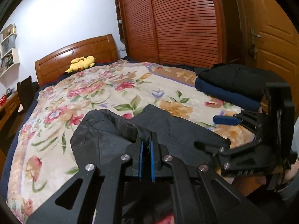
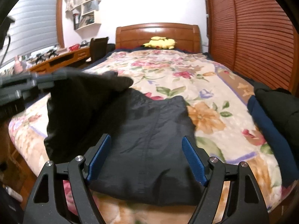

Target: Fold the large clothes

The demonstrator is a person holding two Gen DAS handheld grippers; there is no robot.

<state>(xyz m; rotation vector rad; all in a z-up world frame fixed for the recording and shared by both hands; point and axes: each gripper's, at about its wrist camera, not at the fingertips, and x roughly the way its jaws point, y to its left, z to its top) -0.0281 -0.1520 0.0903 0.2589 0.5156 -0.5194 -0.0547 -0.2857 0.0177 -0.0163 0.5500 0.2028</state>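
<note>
Two tools — left tool (image 1: 146, 140) pinching black garment (image 2: 149, 130), right tool (image 2: 146, 140) spread, hem blurred.

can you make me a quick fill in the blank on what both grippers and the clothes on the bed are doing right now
1. The left gripper is ____ on a fold of the black garment.
2. The right gripper has its fingers ____, holding nothing.
3. The black garment lies on a bedspread printed with ____.
4. The yellow plush toy lies against the wooden ____.

Missing words: shut; open; flowers; headboard
</note>
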